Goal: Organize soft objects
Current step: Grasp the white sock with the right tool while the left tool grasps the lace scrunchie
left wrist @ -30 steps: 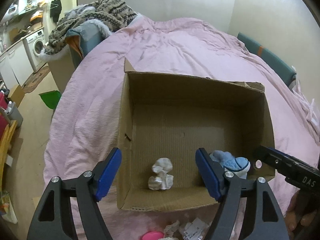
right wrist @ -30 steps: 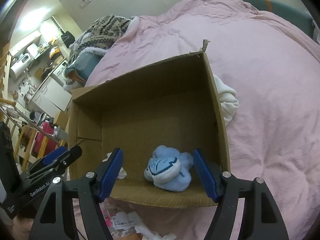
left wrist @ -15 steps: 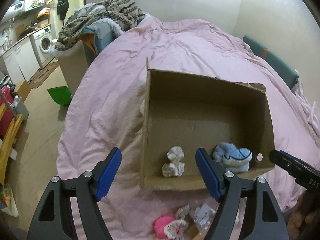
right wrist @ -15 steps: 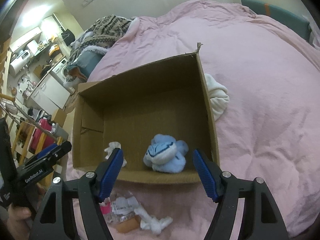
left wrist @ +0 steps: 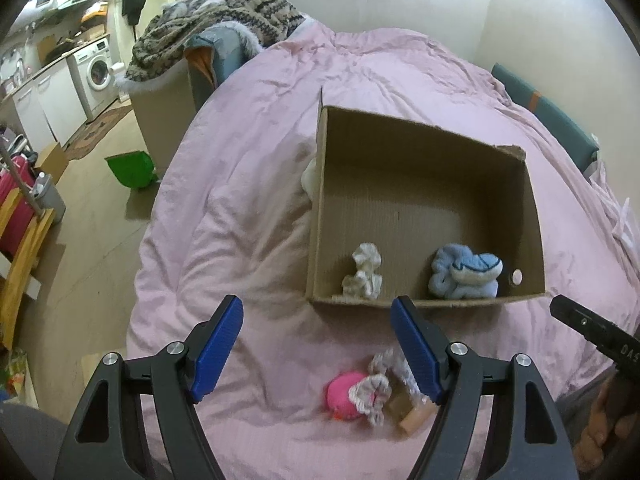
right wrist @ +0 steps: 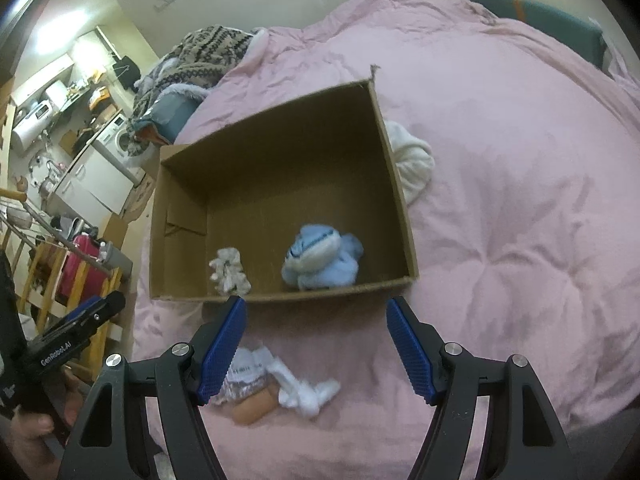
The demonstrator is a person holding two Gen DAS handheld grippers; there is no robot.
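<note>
My left gripper hangs over the pink bed with its blue pads spread wide and nothing between them. My right gripper is the same: pads apart, holding nothing, poised just short of the box's near wall.

Right under the left gripper, on the cover, I see a small heap: a pink ball, a frilly white scrunchie lying against it, and a tan cylinder partly hidden behind my right-hand pad. From the right wrist the same heap shows as a tan cylinder, a crumpled packet with a label and a white sock touching it.

Past the heap sits the open cardboard box, flat on the bed. Inside it, near the front wall, lie a white crumpled cloth and a light-blue plush, apart from each other. In the right view they show as cloth to the left and plush to the right. A small round white thing sits in the corner beside the plush; I cannot tell what it is.

Outside the box, pressed against one side wall, is a white bundle.

Farther off, a patterned blanket is piled at the bed's far end, and a washing machine stands by the wall.
</note>
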